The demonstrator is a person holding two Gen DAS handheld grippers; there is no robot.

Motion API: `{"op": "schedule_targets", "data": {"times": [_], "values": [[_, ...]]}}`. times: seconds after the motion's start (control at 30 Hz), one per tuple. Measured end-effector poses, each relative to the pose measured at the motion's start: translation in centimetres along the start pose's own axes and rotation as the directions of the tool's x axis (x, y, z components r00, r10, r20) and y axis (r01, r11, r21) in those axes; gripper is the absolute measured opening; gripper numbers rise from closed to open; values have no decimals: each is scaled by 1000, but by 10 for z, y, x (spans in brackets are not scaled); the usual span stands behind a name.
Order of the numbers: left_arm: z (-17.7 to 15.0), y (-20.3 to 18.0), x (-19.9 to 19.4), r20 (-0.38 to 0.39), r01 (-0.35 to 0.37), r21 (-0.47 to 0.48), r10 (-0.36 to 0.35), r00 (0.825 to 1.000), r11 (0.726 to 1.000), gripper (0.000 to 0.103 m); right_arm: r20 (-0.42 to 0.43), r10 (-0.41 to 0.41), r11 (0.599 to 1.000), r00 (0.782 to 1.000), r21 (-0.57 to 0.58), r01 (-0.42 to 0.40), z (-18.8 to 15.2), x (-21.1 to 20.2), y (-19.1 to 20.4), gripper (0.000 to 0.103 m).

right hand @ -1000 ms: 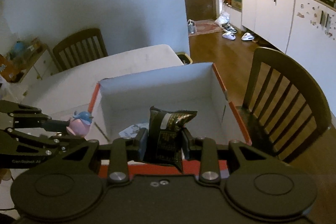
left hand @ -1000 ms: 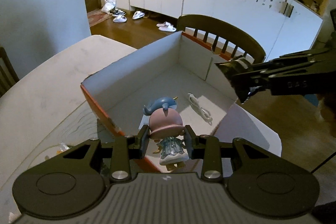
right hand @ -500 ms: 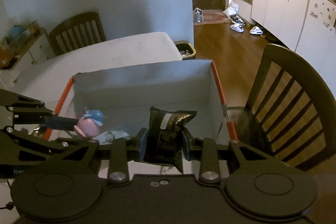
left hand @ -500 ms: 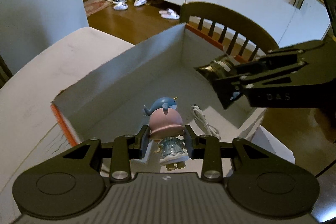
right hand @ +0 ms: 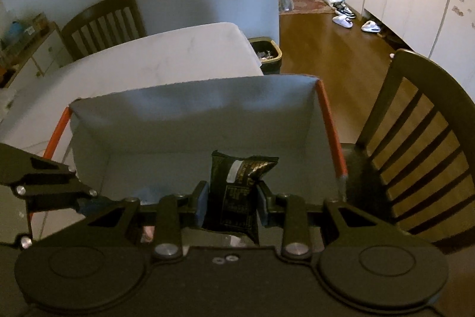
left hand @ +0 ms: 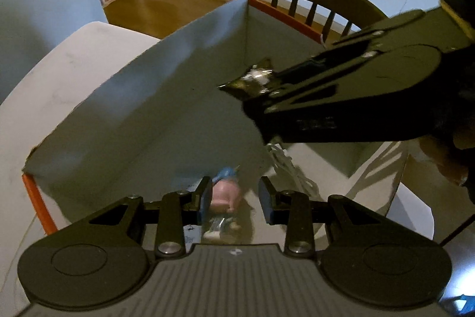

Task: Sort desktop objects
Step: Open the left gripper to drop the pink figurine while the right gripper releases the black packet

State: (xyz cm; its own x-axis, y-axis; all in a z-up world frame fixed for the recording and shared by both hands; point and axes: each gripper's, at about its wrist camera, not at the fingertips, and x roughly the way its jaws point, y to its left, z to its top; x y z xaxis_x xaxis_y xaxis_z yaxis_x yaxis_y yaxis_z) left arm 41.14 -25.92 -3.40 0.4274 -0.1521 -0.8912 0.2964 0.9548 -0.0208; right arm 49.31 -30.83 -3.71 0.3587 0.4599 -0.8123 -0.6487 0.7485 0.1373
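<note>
A white cardboard box [left hand: 148,109] with orange edges lies open under both grippers. My left gripper [left hand: 235,199] hangs over its near end, open. The pink figurine with the blue whale hat [left hand: 224,198] is blurred, lower between the fingers, with a gap to the right finger. My right gripper [right hand: 233,204] is shut on a dark snack packet [right hand: 237,192] above the box [right hand: 193,115] floor. In the left wrist view the right gripper [left hand: 261,91] reaches in from the right, the packet [left hand: 249,79] tip shining. Bits of the figurine [right hand: 147,232] show behind my right gripper.
A white cable [left hand: 292,171] lies coiled on the box floor. A dark wooden chair [right hand: 430,144] stands close to the box's right side. The pale table [right hand: 163,55] stretches beyond, with a bin [right hand: 267,52] at its far corner and another chair [right hand: 104,20] behind.
Both grippers have moved forward and down over the box. The figurine has come loose from the left fingers and sits lower and blurred. The right gripper still holds the packet.
</note>
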Motion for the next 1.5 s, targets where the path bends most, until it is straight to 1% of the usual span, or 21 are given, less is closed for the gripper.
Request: {"op": "schedule_targets", "data": {"times": [0.07,0.37,0.57,0.63,0.7,0.73,0.83,0.9,0.93,1.17,1.5], "values": [[0,0,3,-9,-2,8,2,1000,1000,33,-20,-4,1000,1000,-10,4,2,7,0,32],[-13,7,16,-56,1,-15,-2,998,1000,33,-135,-13,999,991,-43,8,7,40,6,32],[-17,11,12,-56,8,-28,-9,998,1000,33,-192,-36,997,981,-77,21,12,49,12,33],[-18,12,11,-57,8,-32,-10,998,999,33,-215,-30,997,976,-79,13,12,53,13,33],[-18,14,9,-57,9,-36,-11,998,999,33,-227,-37,997,973,-81,19,10,55,13,37],[-17,14,9,-58,9,-38,-11,998,999,33,-234,-38,996,972,-85,18,14,58,13,37],[-20,17,4,-53,15,-45,-17,998,999,33,-227,-35,997,973,-80,17,15,54,13,43],[-22,19,0,-49,23,-57,-26,998,998,33,-221,-21,997,975,-73,5,15,49,14,55],[-23,19,-2,-46,26,-58,-29,999,998,33,-214,-18,997,977,-75,2,14,46,14,56],[-29,17,-18,-14,38,-70,-39,999,997,33,-178,0,995,984,-95,-17,11,21,19,57],[-35,9,-43,37,37,-77,-34,999,996,33,-135,11,995,991,-100,-25,8,-7,21,56]]}}
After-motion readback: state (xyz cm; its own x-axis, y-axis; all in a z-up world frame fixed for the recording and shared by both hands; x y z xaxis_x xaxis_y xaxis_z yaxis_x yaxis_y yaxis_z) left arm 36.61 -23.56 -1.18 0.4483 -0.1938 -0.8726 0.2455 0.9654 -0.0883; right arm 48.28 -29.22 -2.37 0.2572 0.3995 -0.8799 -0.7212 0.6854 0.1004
